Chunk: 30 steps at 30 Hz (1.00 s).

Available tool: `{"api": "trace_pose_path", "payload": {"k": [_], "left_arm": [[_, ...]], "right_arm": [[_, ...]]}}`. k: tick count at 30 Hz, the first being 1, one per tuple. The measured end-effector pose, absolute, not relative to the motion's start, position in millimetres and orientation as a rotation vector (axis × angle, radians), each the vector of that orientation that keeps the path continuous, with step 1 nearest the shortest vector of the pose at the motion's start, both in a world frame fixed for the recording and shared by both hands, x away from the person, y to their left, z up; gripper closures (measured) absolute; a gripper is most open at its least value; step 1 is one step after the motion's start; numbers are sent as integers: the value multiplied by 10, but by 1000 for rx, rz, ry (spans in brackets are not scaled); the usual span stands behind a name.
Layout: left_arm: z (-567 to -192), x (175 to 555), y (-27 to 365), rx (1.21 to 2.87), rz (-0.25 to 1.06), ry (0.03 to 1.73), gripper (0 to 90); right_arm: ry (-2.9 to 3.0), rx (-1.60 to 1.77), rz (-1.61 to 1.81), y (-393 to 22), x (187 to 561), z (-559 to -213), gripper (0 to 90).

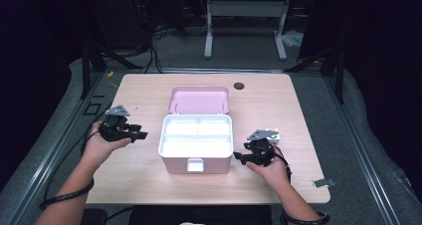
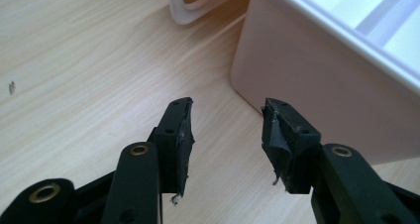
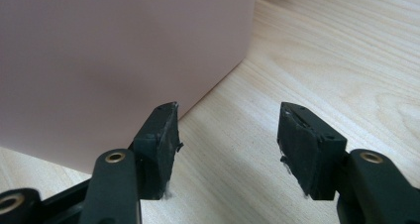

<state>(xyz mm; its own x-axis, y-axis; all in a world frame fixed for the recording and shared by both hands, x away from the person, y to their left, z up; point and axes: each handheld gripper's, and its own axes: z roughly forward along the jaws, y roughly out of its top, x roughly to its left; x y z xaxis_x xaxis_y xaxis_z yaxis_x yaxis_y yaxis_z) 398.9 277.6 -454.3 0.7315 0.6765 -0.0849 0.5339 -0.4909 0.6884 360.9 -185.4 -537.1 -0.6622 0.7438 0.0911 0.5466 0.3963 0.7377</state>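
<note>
A pink box (image 1: 217,164) stands open in the middle of the wooden table, with a white divided tray (image 1: 196,135) in it and its lid (image 1: 199,99) tipped back behind. My left gripper (image 1: 142,134) hovers left of the box, pointing at it, open with nothing between its jaws. In the left gripper view the left gripper (image 2: 225,135) faces the box's corner (image 2: 317,85). My right gripper (image 1: 238,158) sits right of the box, open and empty. In the right gripper view the right gripper (image 3: 227,140) is close to the pink side wall (image 3: 109,60).
A black round grommet (image 1: 239,85) sits near the table's far edge. Bare wood lies left and right of the box. A white table frame (image 1: 246,16) and cables stand on the floor beyond. A small metal plate (image 1: 323,182) lies off the table's front right corner.
</note>
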Motion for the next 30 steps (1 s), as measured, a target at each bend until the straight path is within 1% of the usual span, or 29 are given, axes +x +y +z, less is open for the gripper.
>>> {"api": "trace_pose_path", "payload": {"k": [7, 8, 9, 10, 13, 22, 30], "left_arm": [[-4409, 4065, 2760, 2226, 184, 828, 575], [-4344, 4087, 2740, 2237, 164, 777, 579], [-4344, 4087, 2740, 2237, 164, 777, 583], [-4281, 4100, 2706, 2267, 151, 725, 594], [-4201, 4118, 2647, 2316, 124, 653, 601], [-4065, 4193, 2468, 2422, 135, 603, 605], [-3896, 4245, 2109, 2528, 154, 513, 618]], "right_arm": [[2400, 1137, 1119, -1853, 3602, -5366, 412], [2412, 1139, 1112, -1860, 3601, -5356, 412], [2412, 1139, 1112, -1860, 3601, -5356, 412], [2412, 1138, 1110, -1860, 3599, -5354, 412], [2399, 1138, 1123, -1852, 3599, -5362, 411], [2398, 1133, 1120, -1853, 3600, -5359, 412], [2397, 1130, 1125, -1855, 3600, -5357, 412]]}}
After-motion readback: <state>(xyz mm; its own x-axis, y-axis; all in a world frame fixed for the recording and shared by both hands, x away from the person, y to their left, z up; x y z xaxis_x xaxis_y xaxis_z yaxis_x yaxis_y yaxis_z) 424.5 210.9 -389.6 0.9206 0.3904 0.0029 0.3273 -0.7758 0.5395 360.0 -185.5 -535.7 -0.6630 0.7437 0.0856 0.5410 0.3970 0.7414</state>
